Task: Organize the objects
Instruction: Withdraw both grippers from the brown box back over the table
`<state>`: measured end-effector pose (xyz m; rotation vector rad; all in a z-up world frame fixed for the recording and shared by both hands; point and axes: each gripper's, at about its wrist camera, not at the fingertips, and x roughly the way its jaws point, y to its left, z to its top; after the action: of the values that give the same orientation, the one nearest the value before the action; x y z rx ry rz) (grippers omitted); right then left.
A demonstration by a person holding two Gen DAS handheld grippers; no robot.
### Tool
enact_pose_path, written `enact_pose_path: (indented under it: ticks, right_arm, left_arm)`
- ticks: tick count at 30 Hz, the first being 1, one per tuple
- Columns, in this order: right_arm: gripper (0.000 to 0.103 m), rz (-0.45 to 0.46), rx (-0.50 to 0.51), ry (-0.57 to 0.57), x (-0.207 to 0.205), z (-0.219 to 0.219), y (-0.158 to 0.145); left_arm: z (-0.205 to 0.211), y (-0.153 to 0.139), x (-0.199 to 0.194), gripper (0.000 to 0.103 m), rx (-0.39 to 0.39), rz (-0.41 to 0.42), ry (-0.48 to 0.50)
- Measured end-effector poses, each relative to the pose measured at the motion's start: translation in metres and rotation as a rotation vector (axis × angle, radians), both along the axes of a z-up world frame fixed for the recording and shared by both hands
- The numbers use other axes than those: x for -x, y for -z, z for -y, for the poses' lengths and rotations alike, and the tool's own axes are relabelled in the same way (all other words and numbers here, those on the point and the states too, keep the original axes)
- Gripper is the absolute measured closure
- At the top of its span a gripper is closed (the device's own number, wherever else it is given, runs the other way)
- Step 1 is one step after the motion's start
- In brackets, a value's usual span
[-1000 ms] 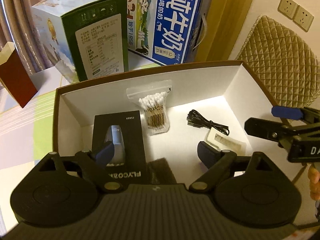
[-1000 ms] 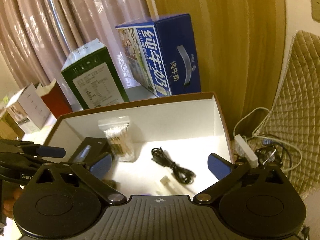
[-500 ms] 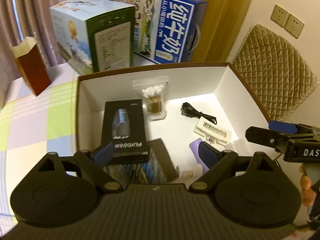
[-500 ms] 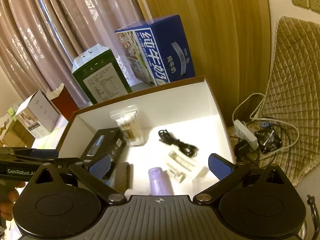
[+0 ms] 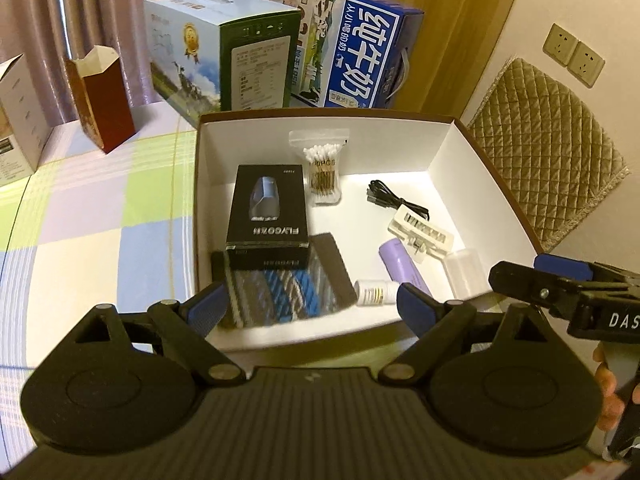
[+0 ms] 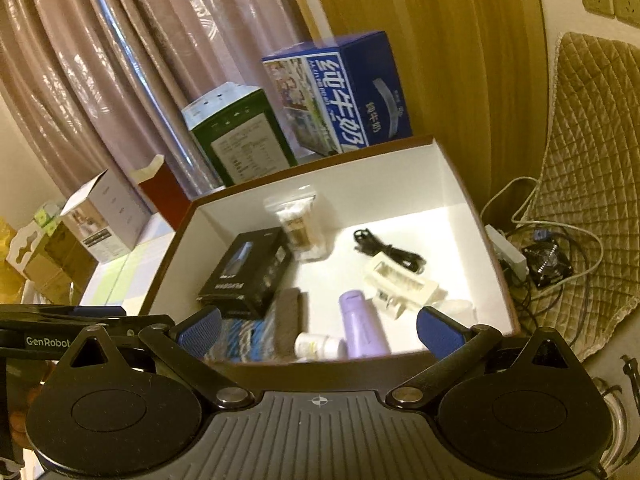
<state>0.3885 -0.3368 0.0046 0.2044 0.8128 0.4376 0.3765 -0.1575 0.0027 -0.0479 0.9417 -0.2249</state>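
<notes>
Left wrist view shows the left gripper (image 5: 308,306) nearest the lens, its blue-padded fingers (image 5: 206,307) spread wide and holding nothing, poised above the near rim of the white-lined box (image 5: 448,160); the right gripper (image 6: 318,330) is in the same condition, fingers apart and empty, at the box's near-right corner. Both tools hang clear of the contents, which suggests a survey position before a pick. Inside the box, closest to the fingers, lie a folded striped cloth (image 5: 280,284) and, just beside it, a small white bottle (image 5: 374,292) on its side. A purple cylinder (image 5: 402,266) lies flat next to the bottle, with a clear plastic case (image 5: 464,272) to its right. A black product carton (image 5: 268,216) rests partly on the far edge of the cloth. Further in, a white comb attachment (image 5: 422,234) touches a coiled black cable (image 5: 390,198), and a bag of cotton swabs (image 5: 322,170) leans against the back wall. The items are loose and unaligned, so sorting appears unfinished. Beyond the box, on the checked surface (image 5: 100,220), stand a green carton (image 5: 224,68) and a blue milk carton (image 5: 352,52), and to the left a red open-top box (image 5: 102,100).
</notes>
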Motion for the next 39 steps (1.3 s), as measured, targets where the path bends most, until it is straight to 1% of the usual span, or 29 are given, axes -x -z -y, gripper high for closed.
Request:
enact_pose_path:
  ticks: [8, 16, 30, 39]
  right_arm:
    - [0.002, -0.001, -0.004, -0.017, 0.031, -0.013, -0.005]
    - [0.002, -0.007, -0.001, -0.035, 0.063, -0.03, -0.006]
    - [0.002, -0.048, 0.014, -0.13, 0.112, -0.085, 0.003]
    - [0.002, -0.076, 0.021, -0.157, 0.129, -0.113, 0.015]
  left_arm:
    - [-0.017, -0.002, 0.033, 0.013, 0.012, -0.01, -0.013]
    - [-0.042, -0.004, 0.07, 0.013, 0.023, -0.014, -0.031]
    - [-0.102, -0.001, 0.128, 0.013, 0.024, -0.043, -0.105]
    - [-0.139, 0.008, 0.155, 0.013, 0.02, -0.073, -0.162]
